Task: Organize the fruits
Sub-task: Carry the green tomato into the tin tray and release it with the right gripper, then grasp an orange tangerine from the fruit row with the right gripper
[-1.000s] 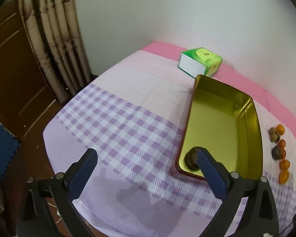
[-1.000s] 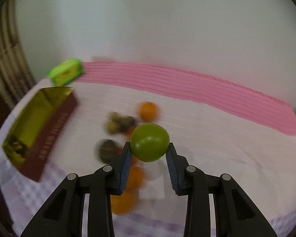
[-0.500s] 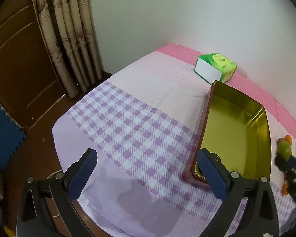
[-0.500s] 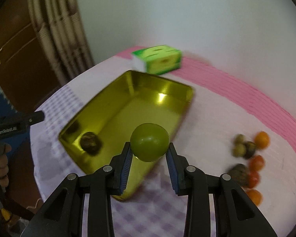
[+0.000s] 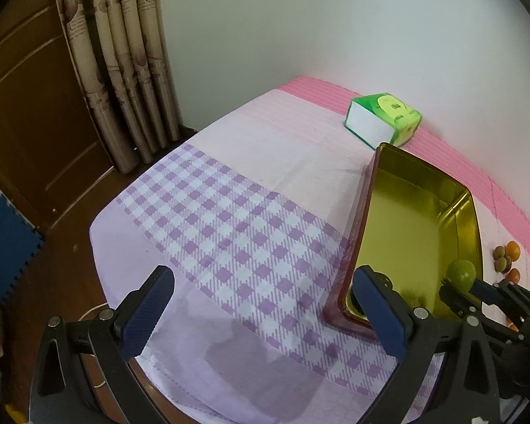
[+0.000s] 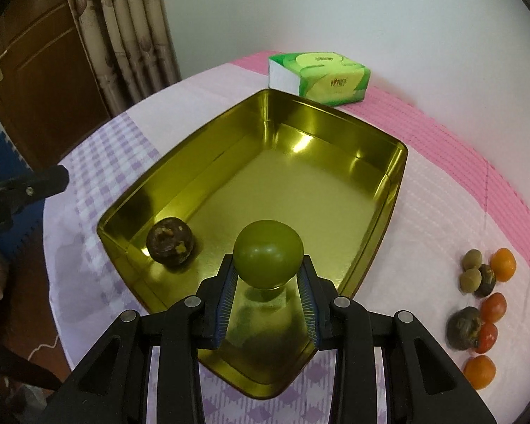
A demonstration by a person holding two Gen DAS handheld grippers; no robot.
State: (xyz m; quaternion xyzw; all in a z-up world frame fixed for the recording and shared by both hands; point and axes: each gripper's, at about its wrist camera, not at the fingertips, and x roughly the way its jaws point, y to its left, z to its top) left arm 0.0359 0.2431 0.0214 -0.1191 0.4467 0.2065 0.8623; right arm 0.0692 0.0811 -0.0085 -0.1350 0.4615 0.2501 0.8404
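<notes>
My right gripper (image 6: 269,275) is shut on a round green fruit (image 6: 268,259) and holds it over the near end of the gold tin tray (image 6: 395,190). A dark brown fruit (image 6: 170,245) lies in the tray's near left corner. In the left wrist view the tray (image 5: 367,198) lies to the right, with the green fruit (image 5: 461,272) and right gripper (image 5: 463,288) over its near right side. My left gripper (image 5: 265,307) is open and empty above the checked cloth, left of the tray.
Several small orange, red and brown fruits (image 6: 484,304) lie on the cloth right of the tray. A green tissue pack (image 6: 318,77) sits behind the tray. The table's left edge, a curtain (image 5: 123,70) and a wooden door lie to the left.
My right gripper has carried the green fruit from above the loose fruits leftward and down over the tray's near end. The left gripper has drawn back a little and stays open.
</notes>
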